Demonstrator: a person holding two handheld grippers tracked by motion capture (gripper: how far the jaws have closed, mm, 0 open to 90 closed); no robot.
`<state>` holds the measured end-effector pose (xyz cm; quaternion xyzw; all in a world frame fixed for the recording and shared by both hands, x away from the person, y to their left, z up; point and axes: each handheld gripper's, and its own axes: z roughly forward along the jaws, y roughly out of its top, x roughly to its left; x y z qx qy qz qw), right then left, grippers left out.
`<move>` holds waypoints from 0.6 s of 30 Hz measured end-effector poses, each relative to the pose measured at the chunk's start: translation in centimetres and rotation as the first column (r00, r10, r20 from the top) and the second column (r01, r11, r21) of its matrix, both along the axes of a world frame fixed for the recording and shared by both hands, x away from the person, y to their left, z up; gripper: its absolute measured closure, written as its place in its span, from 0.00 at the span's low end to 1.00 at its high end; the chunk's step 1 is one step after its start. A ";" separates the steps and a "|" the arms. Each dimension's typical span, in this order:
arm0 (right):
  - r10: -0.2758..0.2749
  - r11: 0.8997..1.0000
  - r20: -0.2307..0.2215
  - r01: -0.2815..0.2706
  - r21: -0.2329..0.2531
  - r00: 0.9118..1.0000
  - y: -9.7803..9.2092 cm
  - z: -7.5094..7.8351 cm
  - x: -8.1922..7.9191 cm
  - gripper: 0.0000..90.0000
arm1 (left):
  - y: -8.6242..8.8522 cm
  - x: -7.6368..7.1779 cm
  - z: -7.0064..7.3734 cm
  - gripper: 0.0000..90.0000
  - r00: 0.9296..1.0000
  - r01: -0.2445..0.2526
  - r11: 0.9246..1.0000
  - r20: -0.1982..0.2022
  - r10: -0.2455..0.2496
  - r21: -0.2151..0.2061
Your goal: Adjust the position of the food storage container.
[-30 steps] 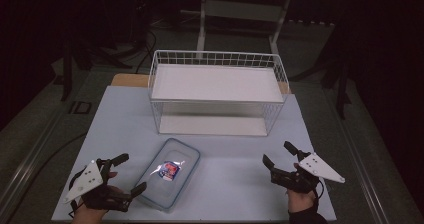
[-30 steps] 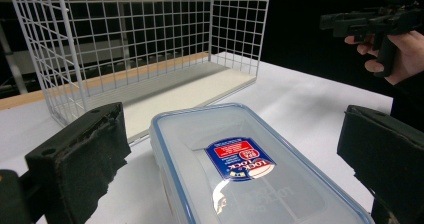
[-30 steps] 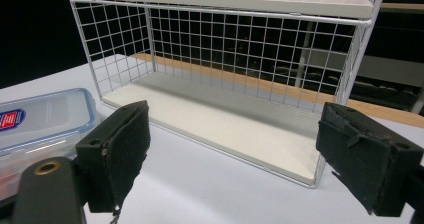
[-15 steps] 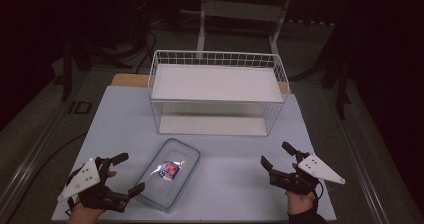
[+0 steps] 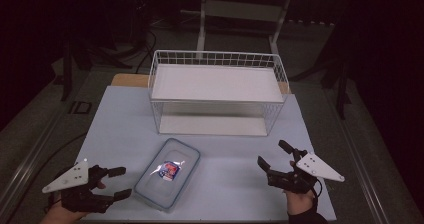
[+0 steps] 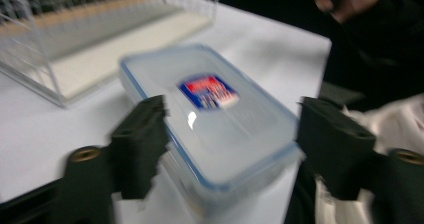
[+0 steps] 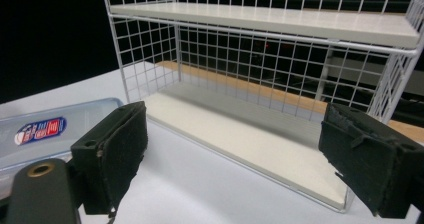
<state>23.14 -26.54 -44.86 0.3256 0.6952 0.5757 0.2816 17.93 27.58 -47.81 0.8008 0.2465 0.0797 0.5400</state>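
Left gripper [image 5: 120, 182], jaws wide and empty, faces the clear rectangular plastic lidded container [image 5: 168, 172] at three o'clock; right gripper [image 5: 274, 157] gapes empty toward the white wire shelf rack [image 7: 280, 74], whose grid the right gripper view reveals.

The room is dark, with light falling mainly on the pale blue-white counter [image 5: 125, 129]. Around it lies a grey floor [image 5: 35, 134], where black cables [image 5: 137, 54] trail at the far left. Behind the counter stands a pale metal frame [image 5: 240, 9] with upright legs and a crossbar. Dark stand legs [image 5: 342, 84] rise at the right. A strip of wooden board [image 5: 129, 80] shows at the counter's far edge.
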 end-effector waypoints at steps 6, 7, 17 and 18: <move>0.002 1.000 -0.014 -0.002 -0.003 1.000 0.0 -0.2 0.2 0.13 | -0.5 0.0 -1.3 0.73 0.995 0.088 0.991 -0.064 -0.083 0.095; 0.001 1.000 -0.016 -0.001 -0.001 1.000 0.0 -0.2 0.2 0.13 | -0.5 0.0 -1.5 0.77 0.993 0.103 0.989 -0.071 -0.096 0.102; -0.002 1.000 -0.025 0.002 0.000 1.000 -0.1 -0.4 0.4 0.13 | -1.2 0.7 -3.4 0.99 0.985 0.134 0.968 -0.132 -0.107 0.213; -0.002 1.000 -0.027 0.002 0.001 1.000 -0.2 -0.4 0.4 0.13 | -1.2 0.8 -3.4 0.99 0.985 0.129 0.970 -0.135 -0.102 0.207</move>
